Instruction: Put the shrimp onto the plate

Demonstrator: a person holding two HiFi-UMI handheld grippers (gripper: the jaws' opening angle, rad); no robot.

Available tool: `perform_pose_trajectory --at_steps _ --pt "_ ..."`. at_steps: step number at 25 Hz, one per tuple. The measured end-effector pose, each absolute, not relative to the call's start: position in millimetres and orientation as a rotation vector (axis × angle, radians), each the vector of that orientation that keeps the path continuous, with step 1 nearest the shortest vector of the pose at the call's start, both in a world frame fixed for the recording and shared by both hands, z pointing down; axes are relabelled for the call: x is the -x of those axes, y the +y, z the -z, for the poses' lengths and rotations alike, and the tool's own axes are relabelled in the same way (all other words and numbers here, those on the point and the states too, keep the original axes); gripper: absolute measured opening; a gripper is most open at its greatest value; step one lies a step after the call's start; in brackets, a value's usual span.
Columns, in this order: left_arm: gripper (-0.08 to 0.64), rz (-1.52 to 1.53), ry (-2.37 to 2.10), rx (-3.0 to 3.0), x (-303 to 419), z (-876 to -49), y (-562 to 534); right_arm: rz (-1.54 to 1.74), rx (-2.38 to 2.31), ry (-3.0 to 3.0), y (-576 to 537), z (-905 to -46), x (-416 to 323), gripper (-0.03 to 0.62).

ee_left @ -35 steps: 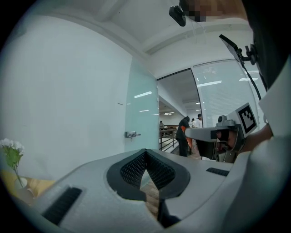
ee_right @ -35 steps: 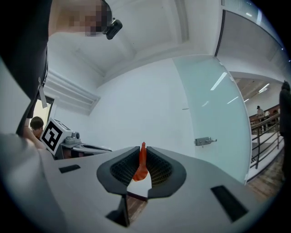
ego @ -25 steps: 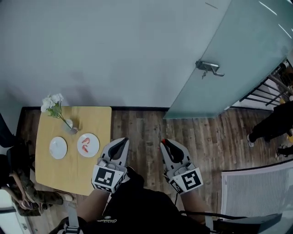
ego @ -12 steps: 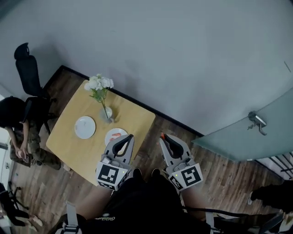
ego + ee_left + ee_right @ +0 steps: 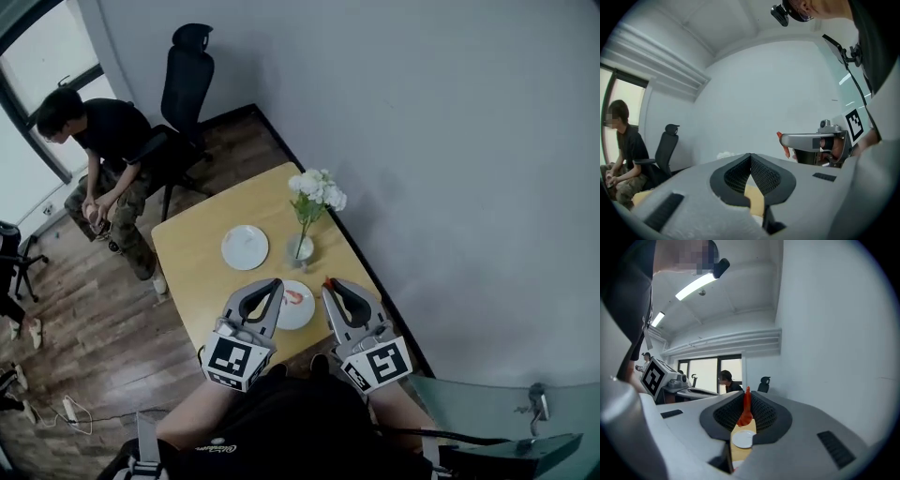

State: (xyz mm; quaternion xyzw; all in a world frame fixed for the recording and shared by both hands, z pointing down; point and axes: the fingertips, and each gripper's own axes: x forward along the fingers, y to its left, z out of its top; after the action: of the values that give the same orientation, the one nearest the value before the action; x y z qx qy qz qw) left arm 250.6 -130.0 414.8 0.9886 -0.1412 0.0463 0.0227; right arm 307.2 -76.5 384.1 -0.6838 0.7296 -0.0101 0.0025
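One shrimp [image 5: 746, 409] is pinched in my right gripper [image 5: 330, 284], high over the counter [image 5: 197, 253], presumably bound for the plate [image 5: 300, 318] at nine o'clock; my left gripper [image 5: 272, 284] is closed, empty.

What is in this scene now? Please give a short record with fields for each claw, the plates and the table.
left claw: shut, empty
right claw: shut on held shrimp
near plate: second shrimp lies on it
far plate: empty
table: wooden, also bears a vase of white flowers
person: seated beyond the table
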Motion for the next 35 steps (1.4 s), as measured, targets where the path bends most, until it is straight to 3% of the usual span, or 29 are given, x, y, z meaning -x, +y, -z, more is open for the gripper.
perform_pose_trajectory --at_steps 13,27,35 --pt "0.003 -0.144 -0.961 -2.91 -217 -421 -139 0.057 1.703 2.622 -109 -391 -280 0.046" --pt "0.003 -0.155 -1.1 -2.825 -167 -437 -140 0.113 1.631 2.742 -118 -411 -242 0.046" --pt "0.003 -0.155 -1.125 -2.792 -154 -442 -141 0.395 1.708 2.967 -129 -521 -236 0.046"
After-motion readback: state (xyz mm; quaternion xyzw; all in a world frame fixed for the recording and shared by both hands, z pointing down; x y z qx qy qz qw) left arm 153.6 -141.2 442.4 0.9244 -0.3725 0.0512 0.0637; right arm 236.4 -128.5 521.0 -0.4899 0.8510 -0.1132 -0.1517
